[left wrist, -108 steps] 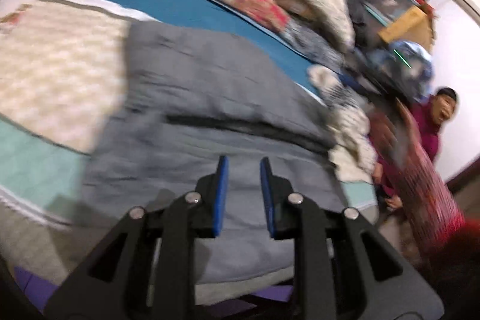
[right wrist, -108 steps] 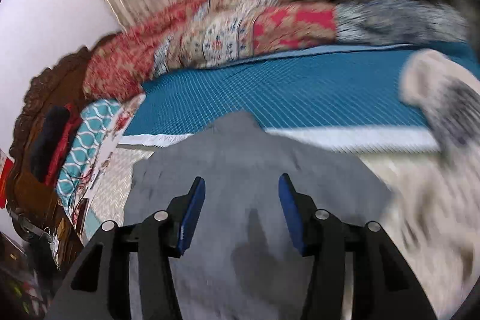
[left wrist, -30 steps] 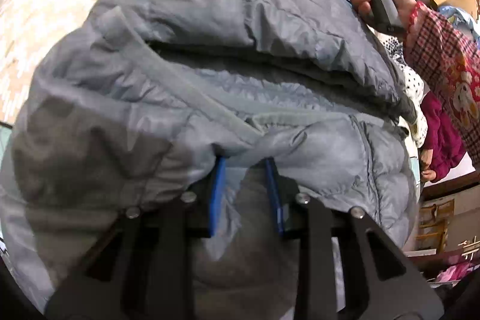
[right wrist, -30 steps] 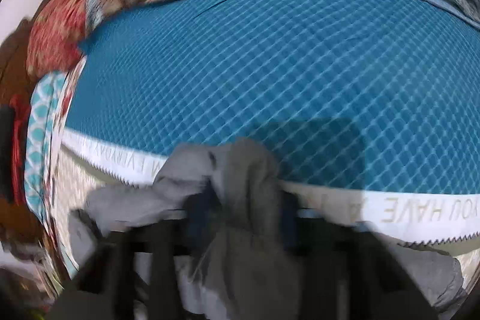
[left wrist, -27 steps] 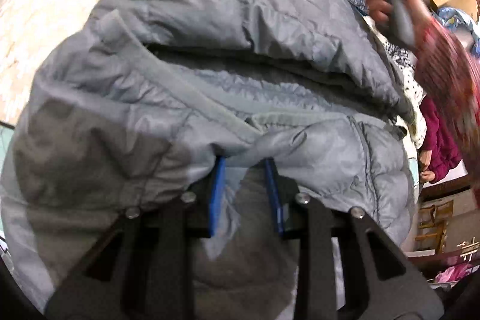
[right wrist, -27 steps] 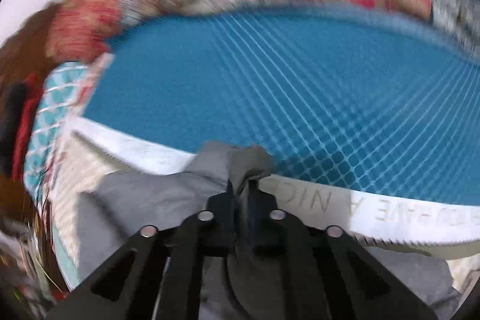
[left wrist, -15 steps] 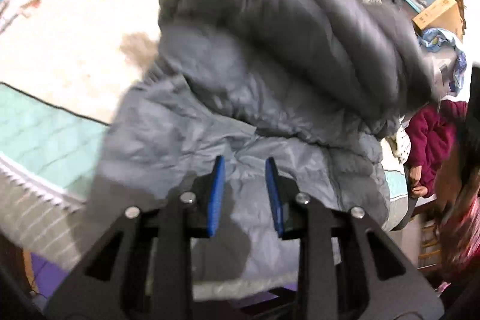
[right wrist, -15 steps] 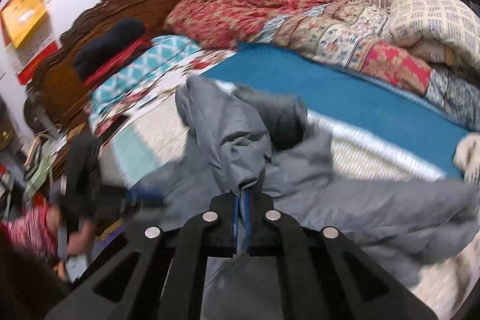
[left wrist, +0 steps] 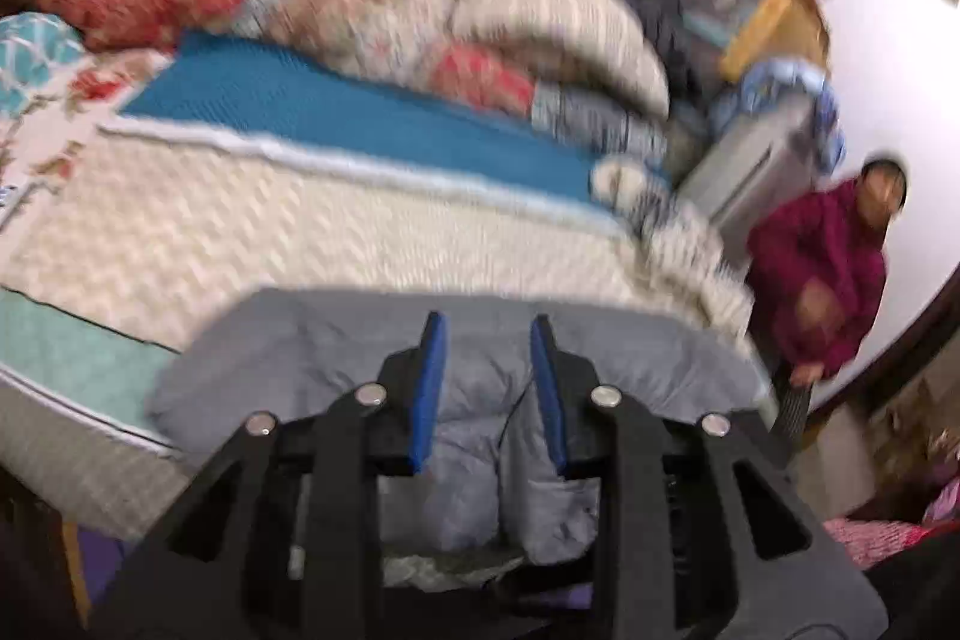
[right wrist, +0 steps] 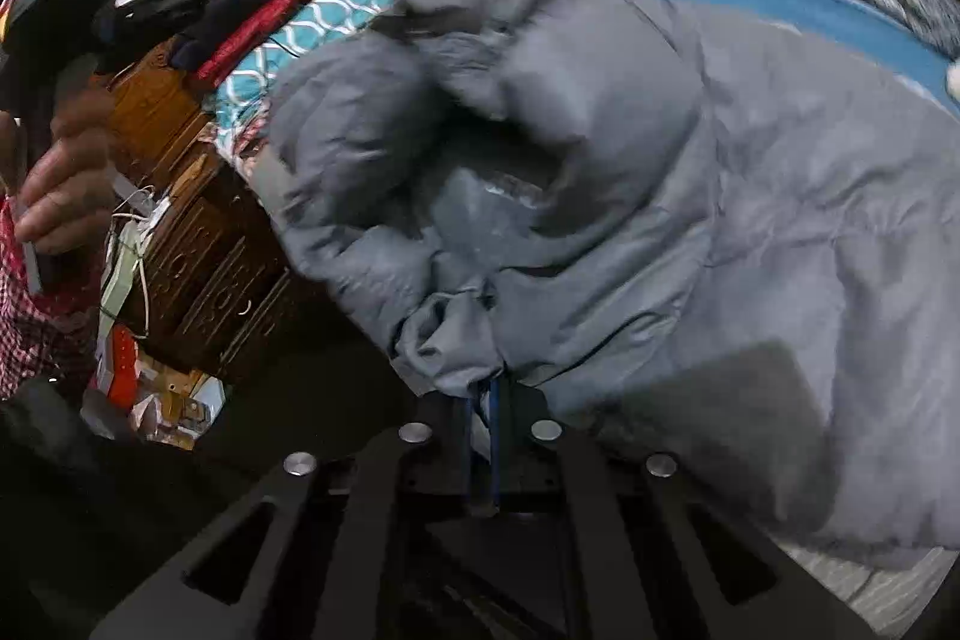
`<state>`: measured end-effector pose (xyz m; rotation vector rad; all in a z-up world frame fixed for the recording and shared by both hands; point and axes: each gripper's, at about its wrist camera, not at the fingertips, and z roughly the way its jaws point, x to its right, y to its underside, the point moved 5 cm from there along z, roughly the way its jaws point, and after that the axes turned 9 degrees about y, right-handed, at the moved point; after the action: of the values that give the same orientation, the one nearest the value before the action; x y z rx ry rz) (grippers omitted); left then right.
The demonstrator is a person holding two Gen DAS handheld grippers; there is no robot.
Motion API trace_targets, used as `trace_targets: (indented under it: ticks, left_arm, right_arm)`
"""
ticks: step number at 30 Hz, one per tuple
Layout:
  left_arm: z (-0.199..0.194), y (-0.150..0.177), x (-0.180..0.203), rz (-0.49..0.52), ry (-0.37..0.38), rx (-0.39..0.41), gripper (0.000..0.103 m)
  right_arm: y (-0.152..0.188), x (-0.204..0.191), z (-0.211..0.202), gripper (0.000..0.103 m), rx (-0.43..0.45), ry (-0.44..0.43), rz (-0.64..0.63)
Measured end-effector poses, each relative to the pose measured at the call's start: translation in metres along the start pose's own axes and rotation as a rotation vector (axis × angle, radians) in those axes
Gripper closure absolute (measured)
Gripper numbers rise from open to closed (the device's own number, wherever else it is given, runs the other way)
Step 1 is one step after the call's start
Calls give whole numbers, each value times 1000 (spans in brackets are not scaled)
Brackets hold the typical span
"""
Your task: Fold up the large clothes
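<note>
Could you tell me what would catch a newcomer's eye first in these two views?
A big grey puffer jacket fills the right wrist view, a bunched fold of it pinched in the right gripper. In the left wrist view the left gripper hangs open above the jacket, with the cream bedspread and a blue blanket beyond.

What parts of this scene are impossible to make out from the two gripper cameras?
- Left wrist view: the piled quilts and pillows are smeared by motion blur, so their patterns are unreadable.
- Left wrist view: the near part of the grey puffer jacket is hidden behind the left gripper.
- Right wrist view: the jacket's lower right part runs off the picture's edge, and the fabric pinched in the right gripper covers its pads.
</note>
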<state>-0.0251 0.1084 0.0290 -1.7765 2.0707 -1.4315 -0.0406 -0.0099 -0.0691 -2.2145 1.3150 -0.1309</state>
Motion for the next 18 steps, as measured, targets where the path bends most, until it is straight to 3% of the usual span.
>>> trace_targets:
  ticks: [3, 5, 8, 13, 15, 17, 18]
  left_arm:
    - [65, 32, -20, -22, -63, -175, 75]
    - [89, 50, -27, -20, -97, -227, 75]
    - [93, 56, -26, -8, -113, -223, 75]
    - [90, 58, -33, -5, -100, -229, 75]
    - [95, 58, -37, -8, -108, -236, 75]
    - [96, 59, -40, -7, -116, -237, 75]
    - [97, 59, -40, -2, -125, -238, 75]
  right_arm:
    - [1, 4, -11, 86, 34, 24, 9]
    - [3, 4, -26, 83, 55, 70, -16]
    - [12, 7, -71, 73, 111, 84, -35]
    - [-19, 53, -153, 31, 367, 206, 86]
    - [-36, 87, -168, 26, 457, 276, 174]
    - [-40, 114, -157, 26, 438, 324, 221]
    - [-37, 129, -139, 26, 386, 339, 246]
